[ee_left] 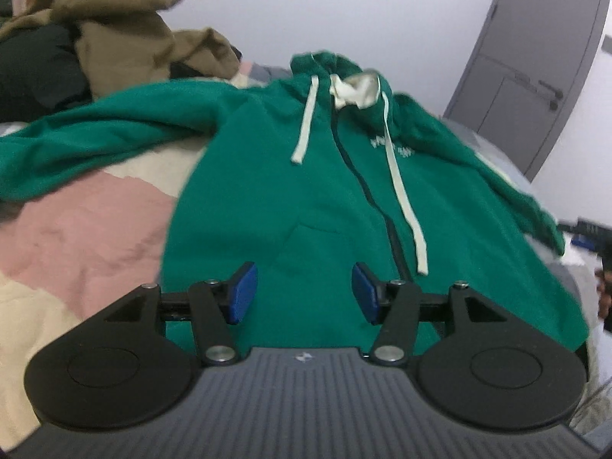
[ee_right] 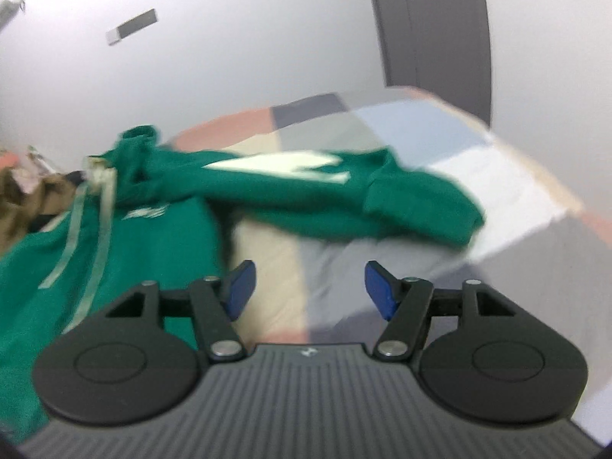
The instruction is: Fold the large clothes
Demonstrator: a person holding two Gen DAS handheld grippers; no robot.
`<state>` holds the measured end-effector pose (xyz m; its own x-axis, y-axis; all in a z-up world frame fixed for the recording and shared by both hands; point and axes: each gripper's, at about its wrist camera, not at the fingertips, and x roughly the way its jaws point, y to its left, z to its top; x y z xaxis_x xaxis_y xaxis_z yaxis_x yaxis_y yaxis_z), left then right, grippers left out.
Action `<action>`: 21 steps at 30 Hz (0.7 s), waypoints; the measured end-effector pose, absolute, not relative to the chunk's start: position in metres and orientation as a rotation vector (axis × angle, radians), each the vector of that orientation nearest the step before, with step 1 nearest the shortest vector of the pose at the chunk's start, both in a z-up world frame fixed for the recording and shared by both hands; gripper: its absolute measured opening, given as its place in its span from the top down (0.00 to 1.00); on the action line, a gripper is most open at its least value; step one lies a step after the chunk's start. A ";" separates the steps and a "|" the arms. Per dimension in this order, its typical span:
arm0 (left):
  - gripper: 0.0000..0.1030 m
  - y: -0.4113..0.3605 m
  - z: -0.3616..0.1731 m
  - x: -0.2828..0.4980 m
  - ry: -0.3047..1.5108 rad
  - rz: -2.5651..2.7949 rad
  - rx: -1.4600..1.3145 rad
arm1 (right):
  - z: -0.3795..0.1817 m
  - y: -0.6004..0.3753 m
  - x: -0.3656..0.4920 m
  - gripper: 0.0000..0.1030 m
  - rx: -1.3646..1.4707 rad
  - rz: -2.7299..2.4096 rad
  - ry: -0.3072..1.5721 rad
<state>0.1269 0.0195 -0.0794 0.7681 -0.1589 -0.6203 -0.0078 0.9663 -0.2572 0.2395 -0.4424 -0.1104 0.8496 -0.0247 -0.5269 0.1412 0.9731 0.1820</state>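
Left wrist view: hoodie (ee_left: 313, 191) lies face-up on the bed (ee_left: 88, 222), sleeves spread. Left claw (ee_left: 304, 292) and right claw (ee_right: 308, 290) both gape, empty. Best next: pinch each sleeve near the cuff, fold inward across the chest.

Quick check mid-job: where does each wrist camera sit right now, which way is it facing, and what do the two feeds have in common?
Left wrist: sits behind the left gripper, angled down at the green zip-up hoodie lying front-up on the patchwork bedspread; open jaws show, empty.
Right wrist: sits behind the right gripper, angled down past the hoodie's edge at its outstretched sleeve and the bedspread; open jaws show, empty.
Shared: the hoodie with its white drawstrings, the bedspread, the grey door.
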 end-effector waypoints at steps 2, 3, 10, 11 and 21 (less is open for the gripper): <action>0.41 0.016 -0.089 0.136 0.709 -0.090 -0.247 | -0.116 -0.454 0.260 0.22 0.165 -0.119 0.527; 0.41 0.016 -0.094 0.140 0.714 -0.093 -0.245 | -0.120 -0.460 0.273 0.22 0.137 -0.135 0.522; 0.41 0.009 -0.108 0.162 0.723 -0.099 -0.237 | -0.159 -0.490 0.339 0.25 -0.092 -0.211 0.534; 0.41 0.007 -0.108 0.165 0.725 -0.101 -0.245 | -0.161 -0.498 0.344 0.27 -0.084 -0.198 0.522; 0.41 -0.010 -0.112 0.198 0.766 -0.076 -0.239 | -0.121 -0.608 0.379 0.82 0.192 -0.273 0.446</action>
<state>0.1982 -0.0097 -0.1125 0.7197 -0.1546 -0.6769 -0.0185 0.9703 -0.2412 0.3785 -0.6081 -0.1215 0.8666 -0.2175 -0.4492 0.3011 0.9456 0.1231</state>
